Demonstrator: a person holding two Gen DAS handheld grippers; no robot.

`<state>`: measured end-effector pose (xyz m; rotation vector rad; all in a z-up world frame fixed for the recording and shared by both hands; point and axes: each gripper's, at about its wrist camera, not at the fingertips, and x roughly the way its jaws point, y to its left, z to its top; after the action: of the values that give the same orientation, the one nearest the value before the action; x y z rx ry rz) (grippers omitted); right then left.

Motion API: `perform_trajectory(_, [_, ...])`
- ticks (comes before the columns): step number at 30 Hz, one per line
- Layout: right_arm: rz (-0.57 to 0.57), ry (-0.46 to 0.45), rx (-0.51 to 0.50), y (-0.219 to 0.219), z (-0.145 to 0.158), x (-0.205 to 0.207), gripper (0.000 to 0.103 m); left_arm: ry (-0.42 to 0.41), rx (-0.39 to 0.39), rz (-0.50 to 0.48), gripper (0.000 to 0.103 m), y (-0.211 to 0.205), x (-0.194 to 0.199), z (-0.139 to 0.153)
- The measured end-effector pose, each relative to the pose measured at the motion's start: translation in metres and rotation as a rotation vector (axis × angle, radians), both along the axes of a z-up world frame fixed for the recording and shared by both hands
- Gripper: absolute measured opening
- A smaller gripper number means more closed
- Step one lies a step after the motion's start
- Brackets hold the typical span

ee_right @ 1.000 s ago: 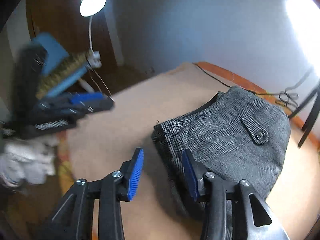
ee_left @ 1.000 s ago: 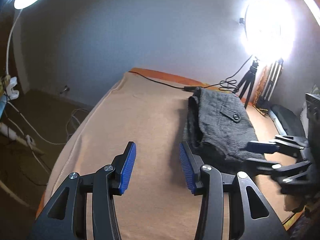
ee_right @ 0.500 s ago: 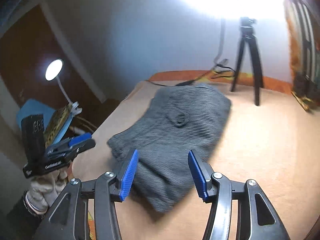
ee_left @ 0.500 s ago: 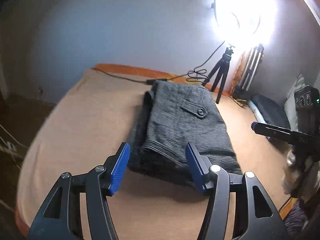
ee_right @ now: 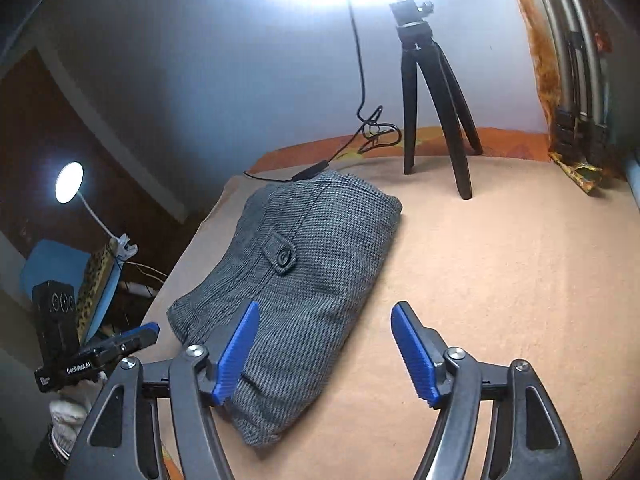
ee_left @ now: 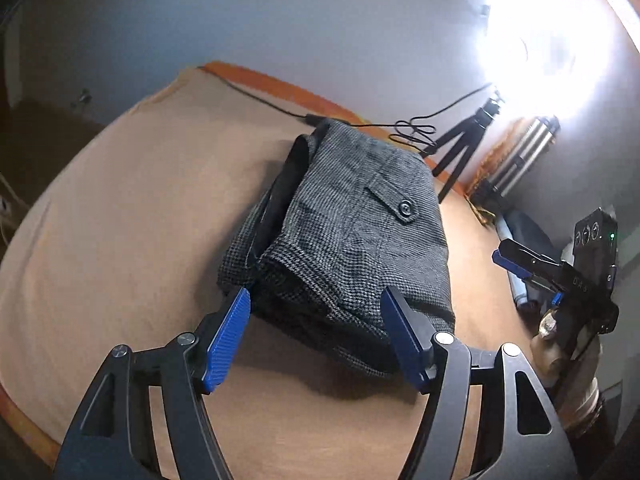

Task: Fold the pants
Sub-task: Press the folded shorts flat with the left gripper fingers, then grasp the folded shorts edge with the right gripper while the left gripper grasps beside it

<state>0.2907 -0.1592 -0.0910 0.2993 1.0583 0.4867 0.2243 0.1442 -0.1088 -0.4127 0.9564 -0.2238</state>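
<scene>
Pants folded — lengthwise toward wall.

Support surface: a bed covered with a tan cloth, an orange edge showing along its far side by the wall. Folded grey checked pants lie on the cloth as a compact stack, buttoned pocket flap facing up, layered open edges toward the left-wrist camera. A small black tripod stands on the cloth behind the pants, near the far edge, its legs spread. A black cable runs along the far edge, passes just behind the pants and ends in a loose coil beside the tripod. Cloth mostly smooth, faint wrinkles only.
</scene>
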Motion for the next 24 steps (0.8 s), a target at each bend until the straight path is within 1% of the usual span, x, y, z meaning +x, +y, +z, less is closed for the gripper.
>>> perform_trajectory(2, [-0.003, 0.019, 0.011, -0.001, -0.004, 0.008, 0.076, 0.027, -0.018, 0.029, 0.068, 0.001, 0.004, -0.006])
perform_trajectory(6, [-0.022, 0.069, 0.068, -0.004, -0.019, 0.03, 0.076, 0.079, -0.083, 0.083, 0.068, 0.009, 0.013, -0.017])
perform_trajectory(10, [-0.026, 0.11, 0.107, -0.001, -0.034, 0.046, 0.076, 0.109, -0.081, 0.136, 0.068, 0.015, 0.024, -0.025])
perform_trajectory(14, [-0.031, 0.138, 0.118, 0.003, -0.051, 0.059, 0.076, 0.153, -0.112, 0.162, 0.068, 0.018, 0.03, -0.034])
perform_trajectory(18, [-0.032, 0.153, 0.143, 0.005, -0.061, 0.066, 0.076, 0.159, -0.086, 0.164, 0.068, 0.014, 0.029, -0.037])
perform_trajectory(21, [-0.03, 0.165, 0.155, 0.006, -0.065, 0.069, 0.076, 0.165, -0.099, 0.177, 0.074, 0.017, 0.027, -0.041])
perform_trajectory(24, [-0.023, 0.17, 0.163, 0.01, -0.068, 0.071, 0.076, 0.171, -0.104, 0.19, 0.075, 0.02, 0.029, -0.045])
